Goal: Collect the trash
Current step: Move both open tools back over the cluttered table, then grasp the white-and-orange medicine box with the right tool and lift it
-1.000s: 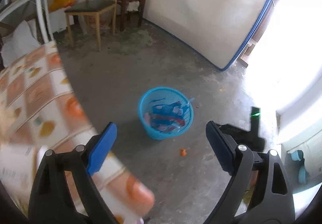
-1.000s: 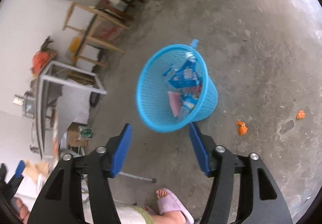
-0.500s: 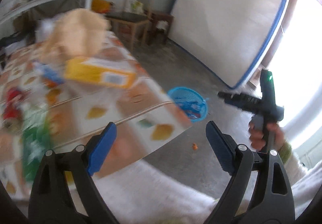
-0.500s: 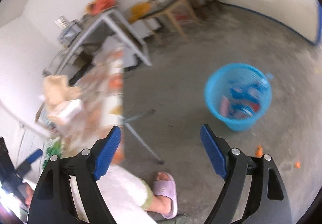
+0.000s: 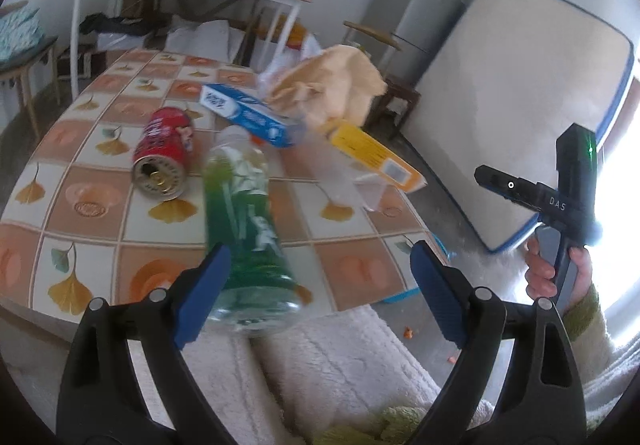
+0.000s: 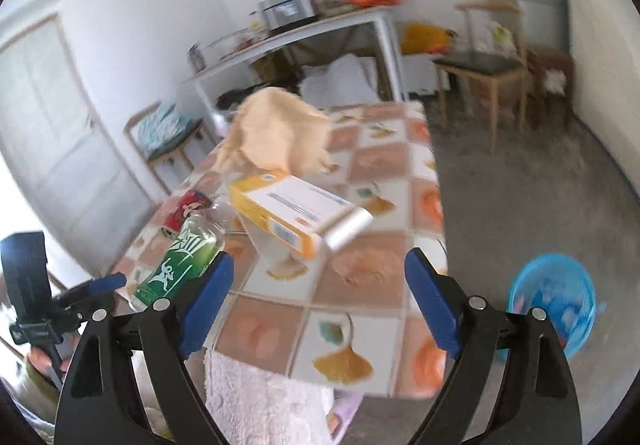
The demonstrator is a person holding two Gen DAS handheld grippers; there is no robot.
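Trash lies on a tiled table [image 5: 96, 205]: a green plastic bottle [image 5: 244, 213] on its side, a red can [image 5: 166, 153], a blue box [image 5: 248, 115], a yellow-and-white box [image 5: 372, 157] and crumpled tan paper [image 5: 332, 85]. My left gripper [image 5: 320, 285] is open and empty just in front of the bottle's base. My right gripper [image 6: 316, 301] is open and empty, above the table's near edge, facing the yellow box [image 6: 296, 213]. The blue trash basket [image 6: 552, 301] stands on the floor to the right of the table.
A white shelf table [image 6: 320, 33] with appliances stands at the back wall. A wooden chair [image 6: 488, 65] and a second chair [image 6: 164, 129] flank it. A mattress [image 5: 516, 97] leans on the right wall. Orange scraps [image 5: 408, 333] lie on the concrete floor.
Both grippers have swung away from the blue basket on the floor and up to the table with the trash. Both stay open and empty.
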